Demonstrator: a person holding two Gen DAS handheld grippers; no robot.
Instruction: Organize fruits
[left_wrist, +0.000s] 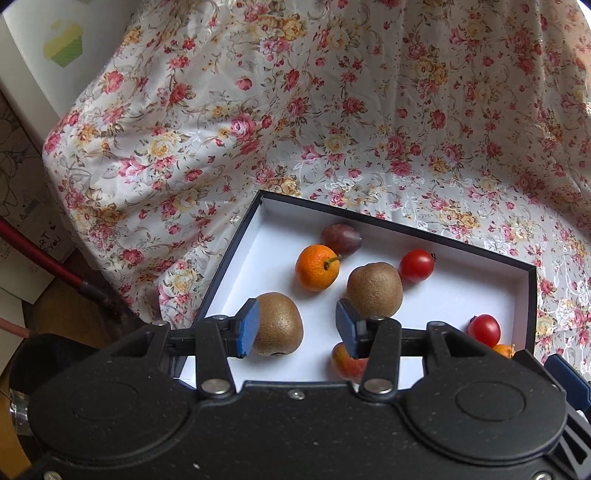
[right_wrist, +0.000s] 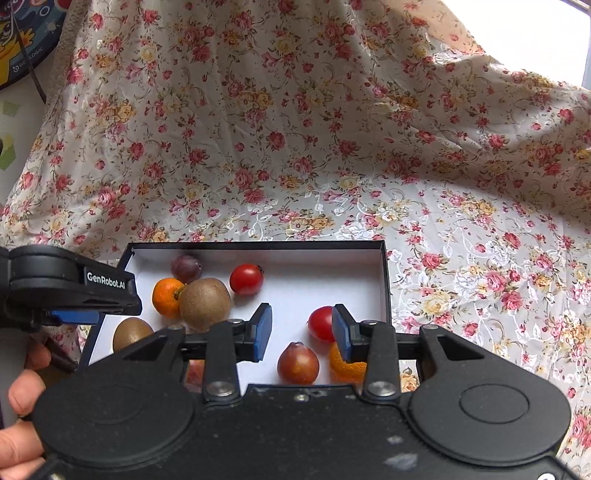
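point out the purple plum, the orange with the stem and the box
purple plum (left_wrist: 340, 238), left wrist view, its top
orange with the stem (left_wrist: 316, 268), left wrist view, its peel
box (right_wrist: 255, 244), right wrist view, far rim

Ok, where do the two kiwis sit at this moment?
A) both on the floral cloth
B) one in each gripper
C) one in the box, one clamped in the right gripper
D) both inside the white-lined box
D: both kiwis rest on the floor of the white-lined box, neither clamped by a gripper.
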